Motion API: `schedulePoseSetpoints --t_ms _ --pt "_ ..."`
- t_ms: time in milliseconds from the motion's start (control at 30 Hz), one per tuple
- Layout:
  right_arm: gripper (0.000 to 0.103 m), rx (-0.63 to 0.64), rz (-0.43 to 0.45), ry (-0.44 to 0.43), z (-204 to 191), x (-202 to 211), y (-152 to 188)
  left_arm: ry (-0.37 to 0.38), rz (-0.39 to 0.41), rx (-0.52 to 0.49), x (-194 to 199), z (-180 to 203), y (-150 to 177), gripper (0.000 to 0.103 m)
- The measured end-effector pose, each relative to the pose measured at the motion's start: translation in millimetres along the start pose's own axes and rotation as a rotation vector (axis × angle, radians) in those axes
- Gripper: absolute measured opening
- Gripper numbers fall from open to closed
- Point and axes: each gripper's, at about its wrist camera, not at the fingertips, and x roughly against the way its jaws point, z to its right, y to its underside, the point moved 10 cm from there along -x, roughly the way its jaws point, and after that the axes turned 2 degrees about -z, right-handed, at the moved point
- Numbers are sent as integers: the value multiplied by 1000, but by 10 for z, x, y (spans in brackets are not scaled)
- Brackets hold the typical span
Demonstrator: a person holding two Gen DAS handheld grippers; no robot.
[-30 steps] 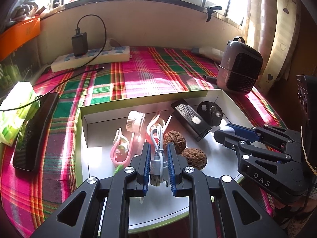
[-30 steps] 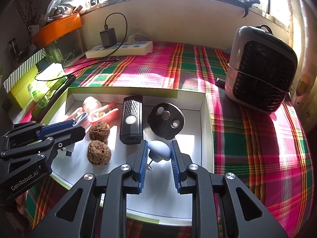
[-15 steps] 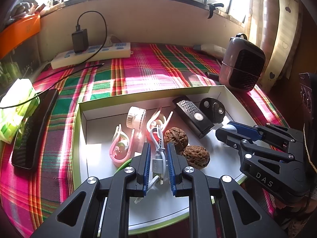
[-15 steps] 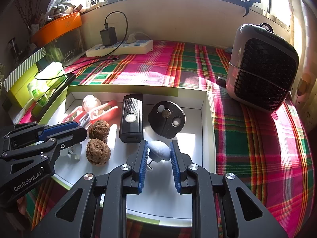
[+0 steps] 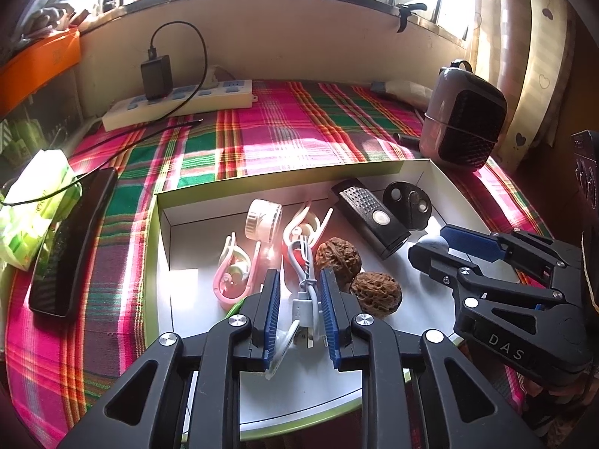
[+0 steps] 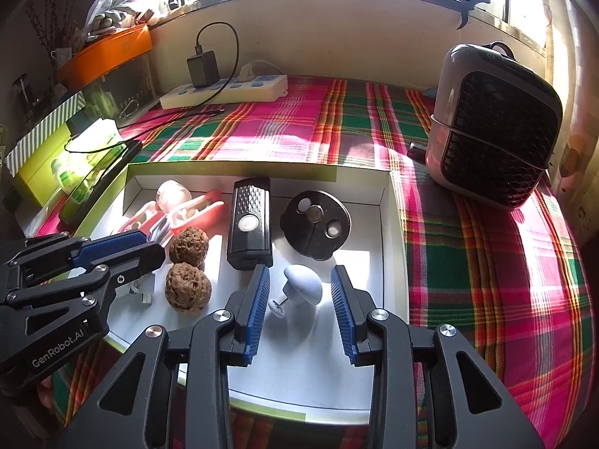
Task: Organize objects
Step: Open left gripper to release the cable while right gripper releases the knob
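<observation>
A shallow white box [image 5: 280, 177] [image 6: 232, 172] with a green rim lies on the plaid cloth. My left gripper [image 5: 299, 310] [image 6: 151, 245] hangs over its near left part. Its jaws are opening, and a bundled white USB cable [image 5: 305, 299] lies loose on the box floor between the pads. My right gripper [image 6: 301, 310] [image 5: 430, 245] is over the near right part, jaws also opening. A grey-blue mushroom-shaped knob [image 6: 301, 284] rests between its pads with a gap on each side. Two walnuts [image 5: 376, 292] [image 6: 188, 288] sit between the grippers.
The box also holds a black remote [image 6: 250, 224], a black disc [image 6: 315, 224], pink clips [image 5: 234, 273] and a white round cap [image 5: 262, 220]. A heater [image 6: 494, 127] stands at right, a power strip [image 5: 179, 104] at the back, a phone [image 5: 71, 243] and green pack [image 5: 33, 194] at left.
Both grippers' jaws have spread apart. The left let go of the white cable and the right let go of the grey-blue knob. Neither hand has moved.
</observation>
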Motion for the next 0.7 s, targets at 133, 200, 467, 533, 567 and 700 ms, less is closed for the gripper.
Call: schedulePoseSetpoints --t_ms 133,200,467,533,567,700 --pt "41 -4 -2 3 2 5 9 -13 -2 -3 17 -9 17 21" --pt "41 -9 -2 -1 0 17 15 -22 1 -8 38 1 22 23" --pt "47 -10 11 6 -46 129 44 -45 26 2 195 3 35 25" --pt "48 -5 19 11 -74 178 46 -59 30 6 245 6 47 27" --pt "48 -6 22 13 -86 202 49 -63 33 6 271 8 54 27" --pt "48 -11 35 9 -143 300 74 -73 59 14 417 30 89 28"
